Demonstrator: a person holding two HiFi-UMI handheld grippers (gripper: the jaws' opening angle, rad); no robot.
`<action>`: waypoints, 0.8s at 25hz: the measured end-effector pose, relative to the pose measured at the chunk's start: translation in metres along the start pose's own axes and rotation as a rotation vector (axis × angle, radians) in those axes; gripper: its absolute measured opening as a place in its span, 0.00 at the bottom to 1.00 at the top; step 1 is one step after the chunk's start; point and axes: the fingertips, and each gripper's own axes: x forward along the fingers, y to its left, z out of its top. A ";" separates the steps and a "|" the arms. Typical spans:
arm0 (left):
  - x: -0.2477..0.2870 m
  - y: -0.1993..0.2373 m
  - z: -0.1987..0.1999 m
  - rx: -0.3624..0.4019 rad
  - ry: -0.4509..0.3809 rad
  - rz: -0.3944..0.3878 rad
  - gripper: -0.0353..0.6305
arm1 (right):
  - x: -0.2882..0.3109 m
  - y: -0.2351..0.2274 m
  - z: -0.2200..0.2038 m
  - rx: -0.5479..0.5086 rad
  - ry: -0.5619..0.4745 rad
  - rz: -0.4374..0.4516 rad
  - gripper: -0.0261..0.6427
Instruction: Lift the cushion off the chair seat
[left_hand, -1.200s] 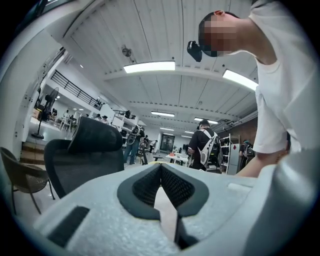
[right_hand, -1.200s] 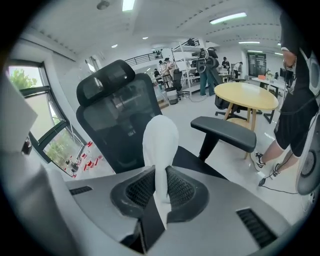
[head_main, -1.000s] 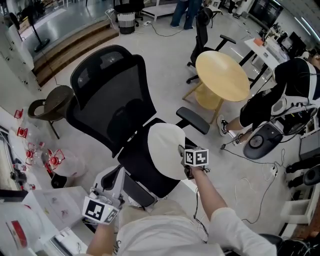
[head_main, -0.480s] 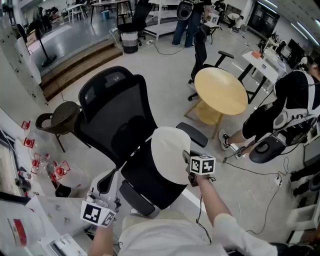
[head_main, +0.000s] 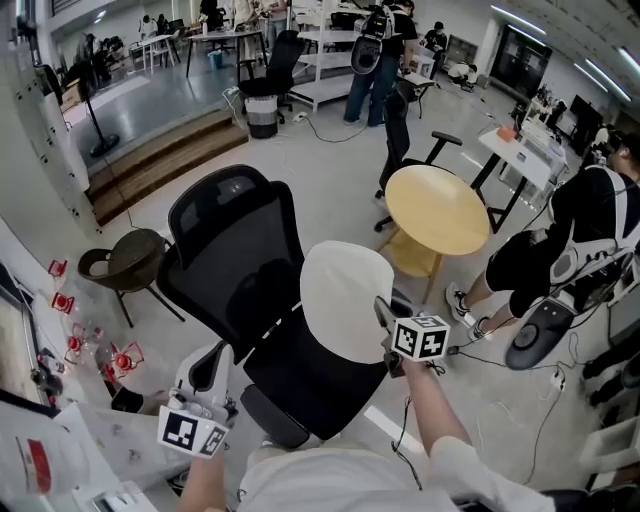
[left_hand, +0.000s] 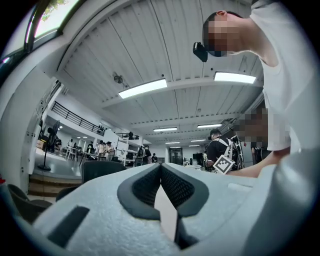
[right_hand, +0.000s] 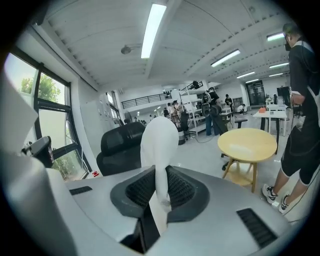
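Observation:
A white round cushion (head_main: 345, 298) hangs in the air over the black seat (head_main: 315, 385) of a mesh office chair (head_main: 235, 262). My right gripper (head_main: 382, 312) is shut on the cushion's right edge. In the right gripper view the cushion (right_hand: 159, 142) rises edge-on from between the dark pads (right_hand: 181, 189), with the chair's backrest (right_hand: 120, 145) behind it. My left gripper (head_main: 208, 372) is low at the left, beside the chair's near armrest. Its jaws meet at the tips in the left gripper view, and nothing is between them (left_hand: 161, 169).
A round wooden table (head_main: 437, 208) stands just right of the chair, with a person in black (head_main: 560, 250) beyond it. A small dark chair (head_main: 125, 258) is at the left, a second office chair (head_main: 405, 110) farther back. A white desk with papers (head_main: 80, 450) lies at lower left.
The right gripper has risen and carried the cushion up off the seat, tipping it upright. The left gripper has risen a little beside the armrest.

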 end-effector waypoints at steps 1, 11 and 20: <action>0.000 0.001 0.005 0.004 -0.009 0.004 0.08 | -0.005 0.002 0.011 -0.004 -0.022 0.004 0.13; -0.018 0.032 0.052 0.046 -0.099 0.092 0.08 | -0.073 0.023 0.110 -0.141 -0.239 0.023 0.13; -0.035 0.056 0.072 0.067 -0.131 0.163 0.08 | -0.139 0.024 0.156 -0.203 -0.376 -0.018 0.13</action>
